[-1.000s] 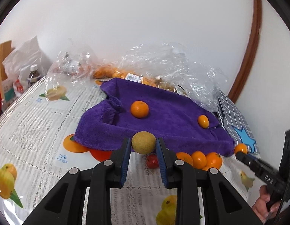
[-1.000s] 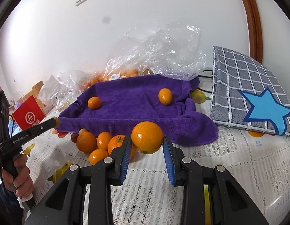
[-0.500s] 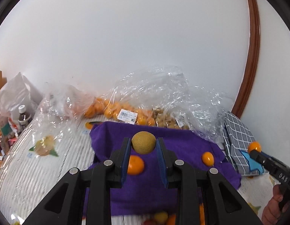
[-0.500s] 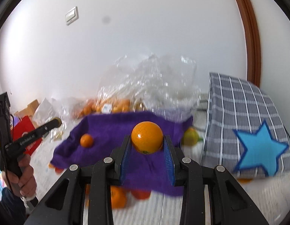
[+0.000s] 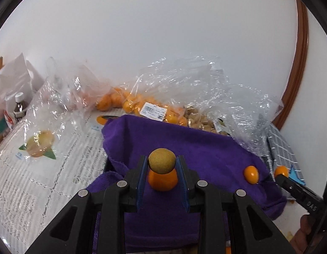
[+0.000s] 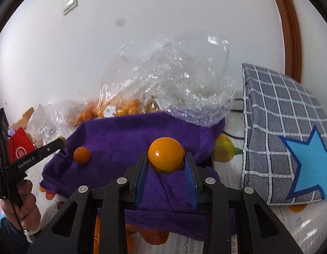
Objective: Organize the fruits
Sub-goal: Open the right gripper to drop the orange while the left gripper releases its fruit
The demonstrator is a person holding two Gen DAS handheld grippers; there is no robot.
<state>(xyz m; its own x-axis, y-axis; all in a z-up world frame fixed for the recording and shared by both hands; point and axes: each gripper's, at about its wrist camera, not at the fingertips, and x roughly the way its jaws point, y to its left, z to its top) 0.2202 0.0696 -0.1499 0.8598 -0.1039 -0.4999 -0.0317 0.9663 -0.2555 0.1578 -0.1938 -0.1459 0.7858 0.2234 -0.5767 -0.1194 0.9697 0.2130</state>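
A plain white wall [image 6: 142, 21] fills the background. A white rectangular wall switch [image 6: 70, 3] sits at 10 o'clock. A curved brown wooden trim [image 6: 290, 27] runs along the wall at 2 o'clock. A white lace tablecloth with fruit prints [image 5: 36, 180] covers the table surface.

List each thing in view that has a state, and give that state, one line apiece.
left gripper: shut on the brown-green fruit, held above the purple towel
right gripper: shut on the large orange, held over the towel
small mandarin: resting loose on the towel
kumquat: resting on the towel near its right edge
clear plastic bags: crumpled, open, fruit inside
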